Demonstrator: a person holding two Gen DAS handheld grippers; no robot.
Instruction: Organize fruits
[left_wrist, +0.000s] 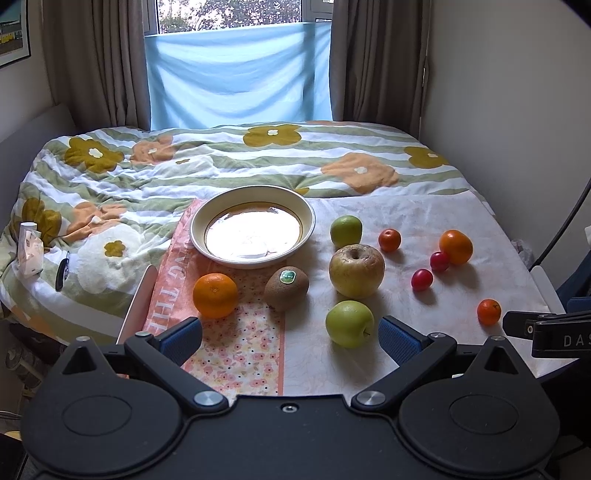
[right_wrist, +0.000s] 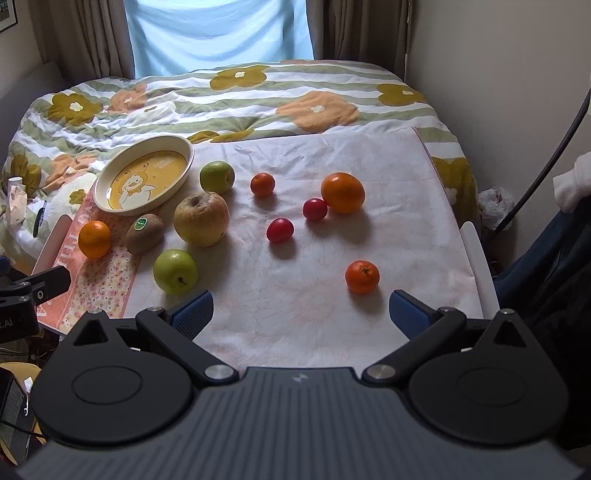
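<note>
Both tongs, left and right, stand apart, empty. Green apple just ahead of left tongs: firm, smooth, probably slippery; grip across its widest girth.

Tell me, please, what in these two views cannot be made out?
- Plate design: left wrist view, washed out by window glare; the right wrist view shows it.
- Kiwi sticker text: both views, too small.
- Cloth lettering: left wrist view, partly covered by the plate and cut off at the fold.
- Small items on the duvet: left wrist view, too small to identify.
- Undersides of the fruit: hidden against the cloth.
</note>
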